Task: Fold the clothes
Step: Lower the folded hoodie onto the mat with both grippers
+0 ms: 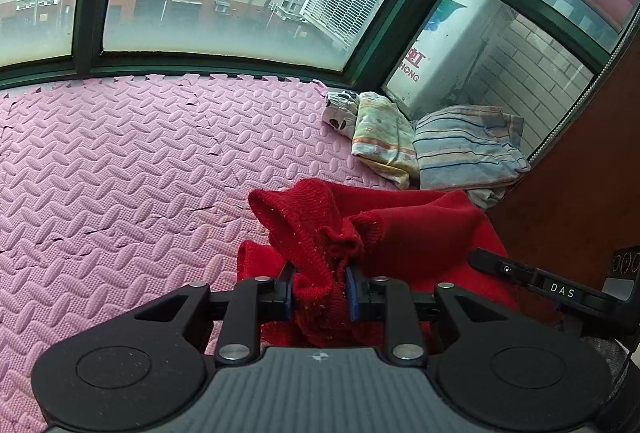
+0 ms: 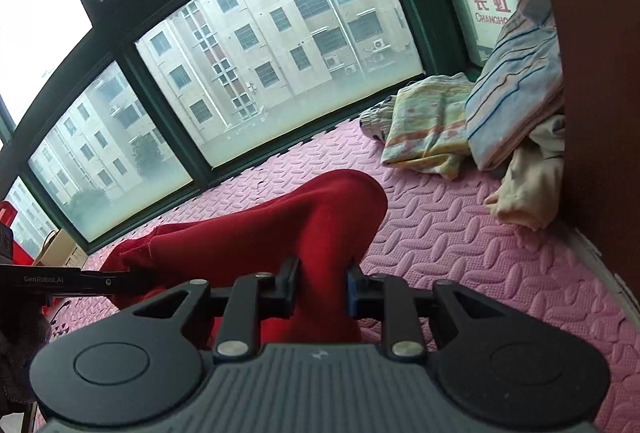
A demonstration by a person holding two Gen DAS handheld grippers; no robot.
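Sweater (image 1: 420, 233) hem bunched, hidden between fingers (image 1: 356, 289)

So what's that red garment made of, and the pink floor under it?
The red garment looks like knitted wool or acrylic: visible ribbed stitches, a matte fuzzy surface, pale lint specks. The exact fibre I can't tell. The pink floor looks like soft foam puzzle mats: embossed leaf-like pattern, dull finish, interlocking toothed seams between tiles.

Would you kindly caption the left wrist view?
Left tongs pinch a red knitted garment above the pink mat.
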